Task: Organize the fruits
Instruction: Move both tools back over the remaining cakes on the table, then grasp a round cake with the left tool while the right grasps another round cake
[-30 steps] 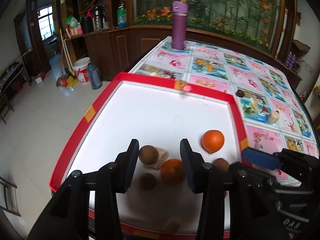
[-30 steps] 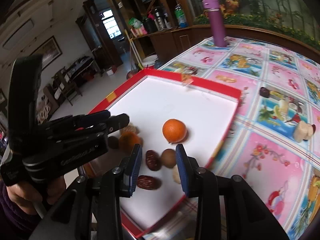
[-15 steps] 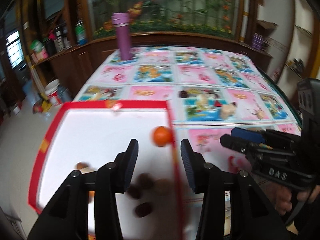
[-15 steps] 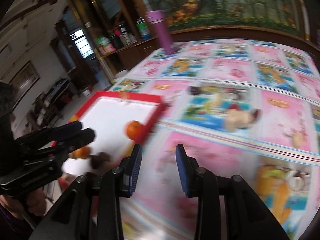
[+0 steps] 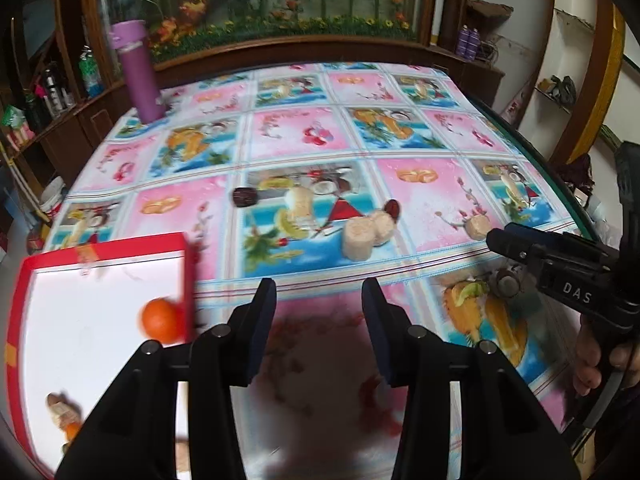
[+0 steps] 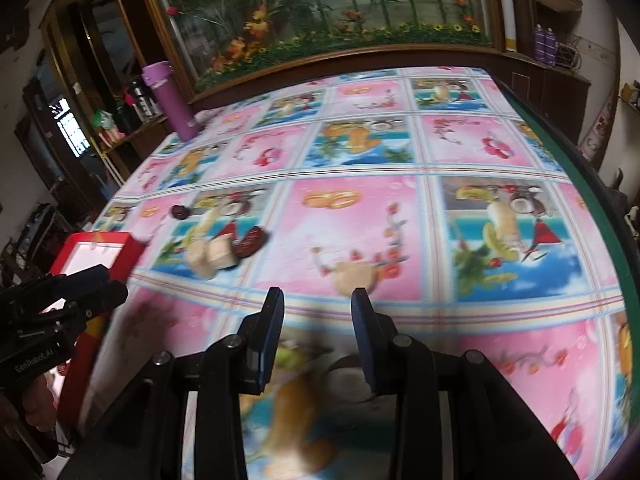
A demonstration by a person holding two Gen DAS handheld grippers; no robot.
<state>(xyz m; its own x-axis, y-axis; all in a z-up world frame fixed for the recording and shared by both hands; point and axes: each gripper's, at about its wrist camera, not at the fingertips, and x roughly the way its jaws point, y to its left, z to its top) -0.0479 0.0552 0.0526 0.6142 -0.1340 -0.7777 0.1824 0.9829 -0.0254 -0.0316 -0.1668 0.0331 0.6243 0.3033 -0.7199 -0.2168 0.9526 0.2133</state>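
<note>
My left gripper is open over the flowered tablecloth, just right of the red-rimmed white tray, with nothing between its fingers. An orange lies in the tray against its right rim. On the cloth ahead lie two pale round pieces, a dark date beside them, another date and a third pale piece. My right gripper is open and holds nothing; a pale piece lies just beyond its tips. Further left are the paired pale pieces and a date.
A purple bottle stands at the table's far left corner. Each view shows the other gripper at its side: the right gripper and the left gripper. The table's green edge curves along the right. Wooden cabinets stand behind.
Both grippers have swung right, from above the tray's fruits to above the tablecloth. The tray now sits at the left edge of both views. Neither gripper has taken hold of anything.
</note>
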